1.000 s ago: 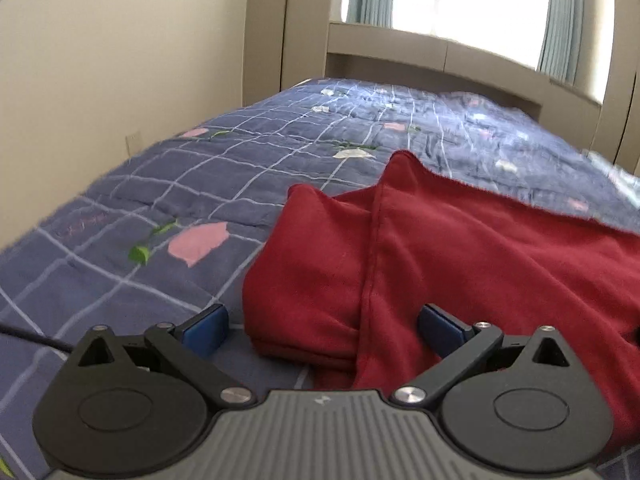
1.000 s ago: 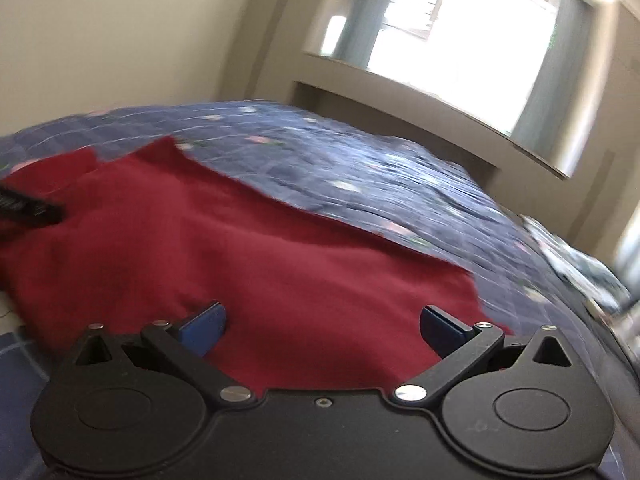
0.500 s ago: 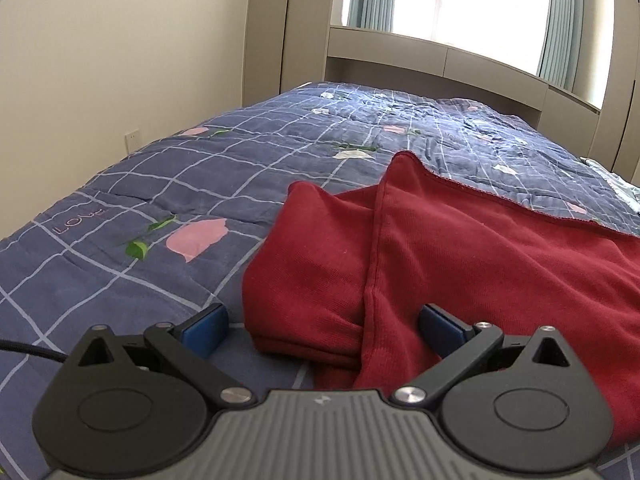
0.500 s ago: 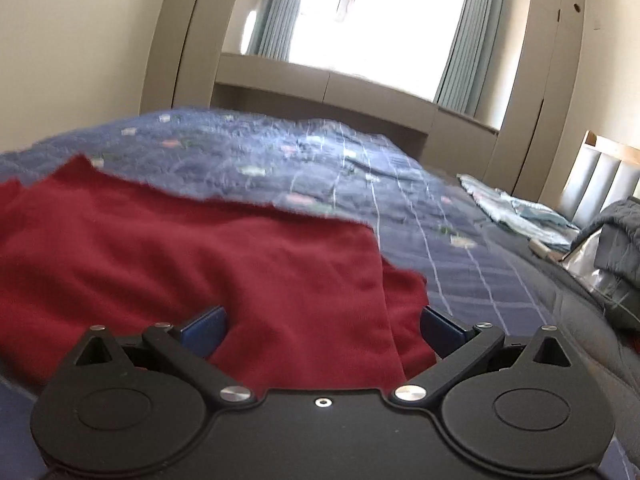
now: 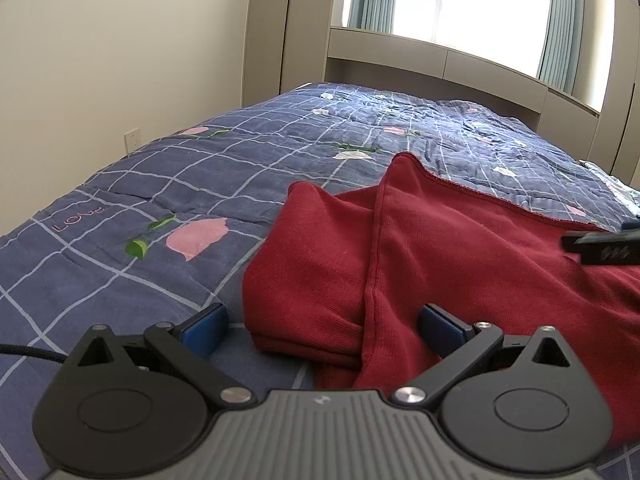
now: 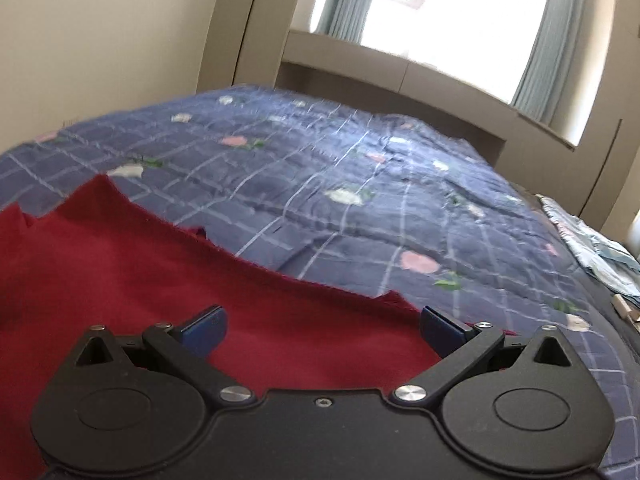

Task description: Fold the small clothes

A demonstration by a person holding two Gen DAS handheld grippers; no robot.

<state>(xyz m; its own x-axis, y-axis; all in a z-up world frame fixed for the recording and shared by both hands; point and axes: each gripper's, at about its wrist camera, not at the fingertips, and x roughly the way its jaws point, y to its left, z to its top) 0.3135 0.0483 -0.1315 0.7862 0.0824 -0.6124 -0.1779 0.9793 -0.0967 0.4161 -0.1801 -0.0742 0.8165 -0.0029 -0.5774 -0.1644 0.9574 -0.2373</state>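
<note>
Left tongs (image 5: 322,322): wide open, nothing gripped. They sit low at 6 o'clock in the left view, straddling the near corner of the red garment (image 5: 420,264), one blue pad on the blanket, the other over the cloth.

Right tongs (image 6: 322,322): also spread wide and empty, hovering over the right end of the same garment. In the left view a bit of them pokes in at 3 o'clock (image 5: 604,246).

Why like that: my guess is both are lined up on the near edge to pinch a corner each and carry it over for the next fold. Open that wide, they have room to take the doubled-up layers.

Red garment: lies on the bed right ahead of both tongs, running across from 9 to 3 o'clock. Left end is already folded in, with a flap lying over it along a seam. Far hem looks a bit ragged in the right view, which is blurry.

Blanket (image 5: 160,184): blue quilted check with pink flowers and the word LOVE at 9 o'clock. Soft and puffy, so cloth probably sinks in a little.

Room: cream wall (image 5: 120,40) at 10 o'clock with a socket (image 5: 132,139), bright window (image 5: 480,8) with curtains at 12 to 1, and a pale folded cloth (image 6: 588,240) at 3 o'clock in the right view.
</note>
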